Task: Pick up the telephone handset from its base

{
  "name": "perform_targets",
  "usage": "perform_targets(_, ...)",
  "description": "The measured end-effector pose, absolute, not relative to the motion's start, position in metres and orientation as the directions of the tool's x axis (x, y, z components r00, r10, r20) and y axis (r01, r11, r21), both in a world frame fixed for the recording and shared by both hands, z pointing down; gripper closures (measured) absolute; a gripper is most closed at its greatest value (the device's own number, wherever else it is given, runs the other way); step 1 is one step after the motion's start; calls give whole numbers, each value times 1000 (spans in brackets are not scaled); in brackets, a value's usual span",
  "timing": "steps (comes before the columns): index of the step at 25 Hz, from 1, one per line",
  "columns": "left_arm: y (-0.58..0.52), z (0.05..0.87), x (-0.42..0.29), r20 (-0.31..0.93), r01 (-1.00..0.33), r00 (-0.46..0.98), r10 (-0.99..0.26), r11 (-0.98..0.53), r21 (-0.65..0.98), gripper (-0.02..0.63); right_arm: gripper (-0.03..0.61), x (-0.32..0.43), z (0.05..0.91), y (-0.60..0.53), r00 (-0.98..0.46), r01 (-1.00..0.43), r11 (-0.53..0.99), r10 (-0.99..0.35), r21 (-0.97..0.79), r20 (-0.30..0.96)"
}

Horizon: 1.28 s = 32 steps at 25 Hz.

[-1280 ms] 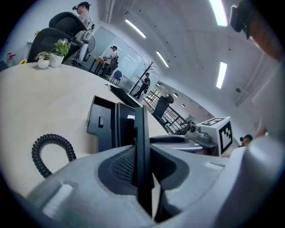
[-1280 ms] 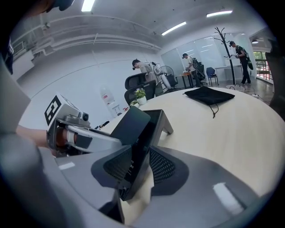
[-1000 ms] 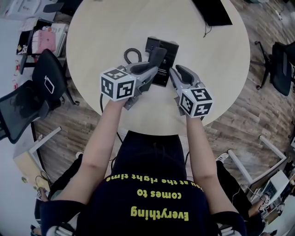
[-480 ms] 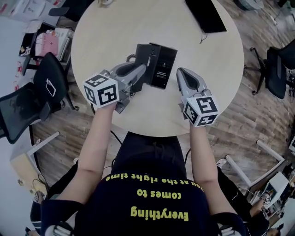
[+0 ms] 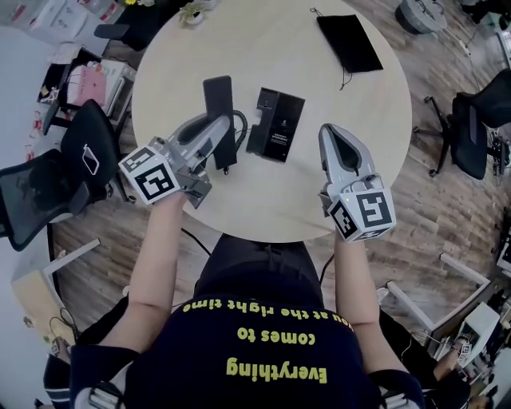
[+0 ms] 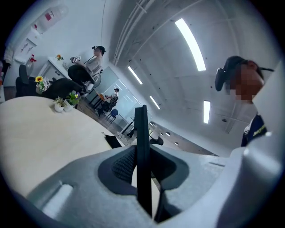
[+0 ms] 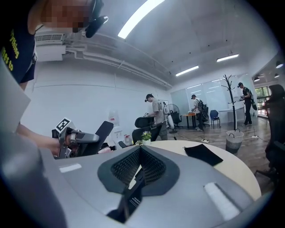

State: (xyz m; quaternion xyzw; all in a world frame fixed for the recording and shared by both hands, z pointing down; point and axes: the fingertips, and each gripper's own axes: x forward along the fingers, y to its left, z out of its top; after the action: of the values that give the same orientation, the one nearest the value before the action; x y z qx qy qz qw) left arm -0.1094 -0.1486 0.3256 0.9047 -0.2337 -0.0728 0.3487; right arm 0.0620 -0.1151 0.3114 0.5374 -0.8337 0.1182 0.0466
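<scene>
My left gripper (image 5: 222, 134) is shut on the black telephone handset (image 5: 219, 104) and holds it above the round table, left of the base. In the left gripper view the handset (image 6: 142, 147) shows edge-on, pinched between the pads. The black base (image 5: 276, 125) lies flat on the table (image 5: 319, 192), with a dark cord (image 5: 240, 126) running from it to the handset. My right gripper (image 5: 333, 137) hangs to the right of the base, shut and empty. In the right gripper view the pads meet, and the base (image 7: 133, 200) shows below them.
A black pouch (image 5: 350, 41) lies at the table's far side. Small potted plants (image 5: 192, 12) stand at the far edge. Office chairs stand on the left (image 5: 84, 148) and right (image 5: 479, 120). Several people stand in the room behind.
Both grippers have risen. The left one lifted the handset off the base and carried it left. The right one drew away from the base to the right and shut.
</scene>
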Motion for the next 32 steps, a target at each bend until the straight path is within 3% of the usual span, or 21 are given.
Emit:
perform_targets(6, -144, 281, -130, -38, -417, 847, -530, -708, 570, 538, 566, 63, 268, -105, -405, -914, 398, -906, -80, 122)
perform_targets(16, -132, 249, -145, -30, -572, 772, -635, -714, 403, 538, 567, 66, 232, -87, -397, -918, 396, -916, -39, 48)
perform_targets(32, -123, 240, -148, -17, -658, 712, -702, -676, 330, 538, 566, 73, 220, -82, -386, -922, 386, -922, -20, 26)
